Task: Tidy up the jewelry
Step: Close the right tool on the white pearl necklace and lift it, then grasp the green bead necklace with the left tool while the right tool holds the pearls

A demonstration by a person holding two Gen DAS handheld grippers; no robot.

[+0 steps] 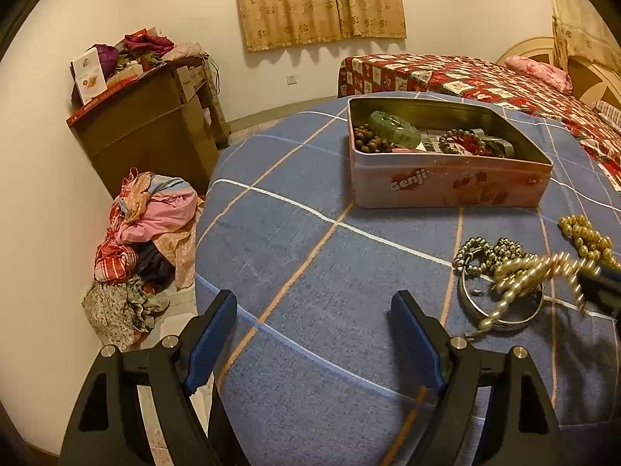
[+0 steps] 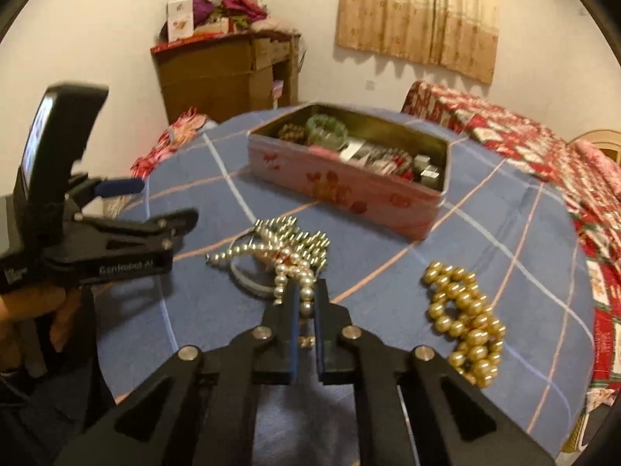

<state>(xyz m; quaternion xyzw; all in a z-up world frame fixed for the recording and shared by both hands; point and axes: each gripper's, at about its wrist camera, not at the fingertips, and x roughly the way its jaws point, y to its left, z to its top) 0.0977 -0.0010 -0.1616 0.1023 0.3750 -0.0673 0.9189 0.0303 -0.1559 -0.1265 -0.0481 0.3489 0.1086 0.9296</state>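
A bedroom is seen: curtain [image 1: 320, 2] on the far wall, a cabinet [image 1: 151, 124] piled w/ clothes at the left wall, a clothes heap [image 1: 147, 233] on the floor beside it, and a bed [image 1: 465, 77] w/ a red patterned cover behind. In front, a round table is covered by a blue checked cloth [image 1: 310, 252].

A pink tin [image 1: 446, 182], lid off, is set toward the table's far edge; brown beads [image 1: 368, 139], a green bangle [image 1: 396, 128] and other bracelets are held in it. Toward the near right edge a metal bangle [image 1: 500, 310] lies flat, w/ a dark metallic bead string [image 1: 489, 252] touching its far side. A gold bead strand [image 2: 465, 322] is piled closer to the right edge, apart from the bangle.

The right gripper [image 2: 306, 303] is clenched on a pearl strand [image 2: 295, 272]; the strand is lifted off the cloth above the bangle, its loops blurred and dangling.

The left gripper [image 1: 314, 326] is held over the near left part of the table, jaws spread wide, nothing between them. In the right wrist view a hand [image 2: 35, 310] is seen on its handle.
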